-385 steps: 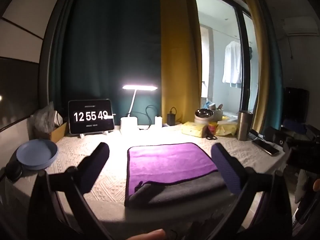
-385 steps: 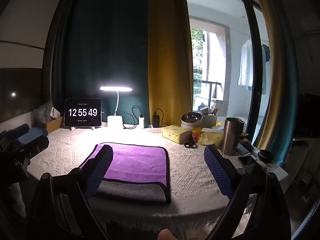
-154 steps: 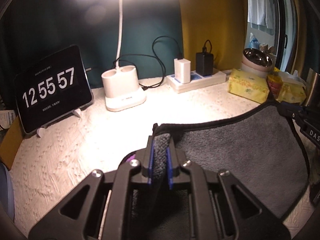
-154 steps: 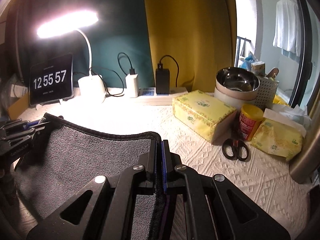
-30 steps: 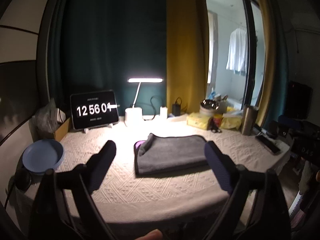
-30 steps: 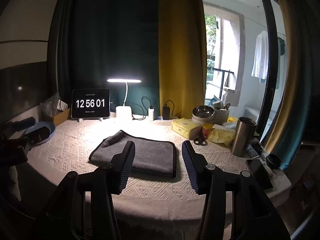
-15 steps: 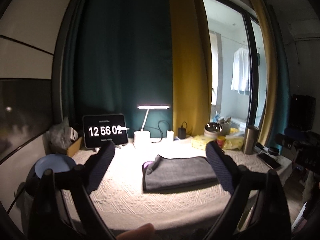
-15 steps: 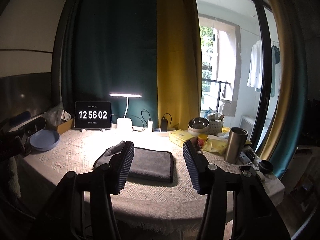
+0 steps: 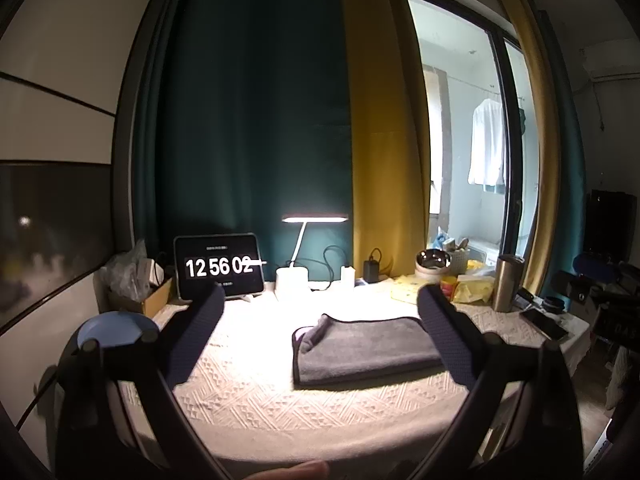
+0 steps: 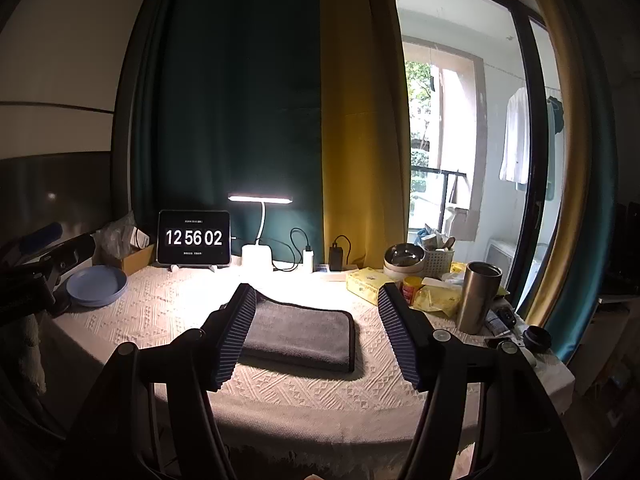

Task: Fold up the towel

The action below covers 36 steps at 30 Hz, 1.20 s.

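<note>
Two grippers hang above the near edge of the table (image 10: 160, 320), both with jaws spread wide and nothing between them. At the far left a blue plate (image 10: 96, 285) sits near the table's edge, with a cardboard box (image 10: 136, 258) behind it. Next comes the tablet clock (image 10: 194, 237) reading 12 56 02, then the lit desk lamp (image 10: 258, 256) on its white base — its glow falls on the patterned cloth. The left gripper (image 9: 320, 308) frames the towel (image 9: 366, 350), which lies folded, grey side up, in the middle of the table, one back-left corner bunched upward. Through the right gripper (image 10: 317, 300) the same towel (image 10: 300, 332) shows a dark bound edge along its right side. Further right stand a yellow tissue pack (image 10: 366, 280), a steel bowl (image 10: 404, 258) and — nearest the window — a steel tumbler (image 10: 478, 298).
</note>
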Motion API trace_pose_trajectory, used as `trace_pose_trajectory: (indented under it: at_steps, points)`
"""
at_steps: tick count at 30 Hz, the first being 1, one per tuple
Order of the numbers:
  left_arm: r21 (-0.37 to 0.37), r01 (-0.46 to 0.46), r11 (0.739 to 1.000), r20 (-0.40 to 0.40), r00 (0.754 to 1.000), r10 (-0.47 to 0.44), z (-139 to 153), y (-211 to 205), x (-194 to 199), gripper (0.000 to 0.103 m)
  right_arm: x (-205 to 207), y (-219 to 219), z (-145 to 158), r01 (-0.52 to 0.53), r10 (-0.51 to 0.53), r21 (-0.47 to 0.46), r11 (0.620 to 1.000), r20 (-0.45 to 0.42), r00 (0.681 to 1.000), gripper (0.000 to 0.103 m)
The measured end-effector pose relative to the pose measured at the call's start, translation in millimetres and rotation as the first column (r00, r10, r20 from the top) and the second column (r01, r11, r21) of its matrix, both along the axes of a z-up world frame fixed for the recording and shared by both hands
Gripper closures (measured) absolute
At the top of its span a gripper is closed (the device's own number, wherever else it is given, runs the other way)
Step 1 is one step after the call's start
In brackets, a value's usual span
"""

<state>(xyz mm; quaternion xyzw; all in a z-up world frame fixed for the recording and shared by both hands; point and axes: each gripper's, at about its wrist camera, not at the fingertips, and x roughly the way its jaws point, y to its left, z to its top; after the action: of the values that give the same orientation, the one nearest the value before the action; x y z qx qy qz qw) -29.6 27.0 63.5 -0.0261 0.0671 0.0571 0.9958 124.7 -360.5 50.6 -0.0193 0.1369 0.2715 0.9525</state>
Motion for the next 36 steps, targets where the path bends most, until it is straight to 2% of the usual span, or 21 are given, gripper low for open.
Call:
trace_pose_trajectory:
  at_steps: [36]
  points:
    - [0.001,0.020,1.000,-0.015,1.000,-0.020,-7.1,-6.8,1.2,0.005,-0.2,-1.3,0.4,-0.001,0.001,0.000,1.000,-0.003,1.000,0.036]
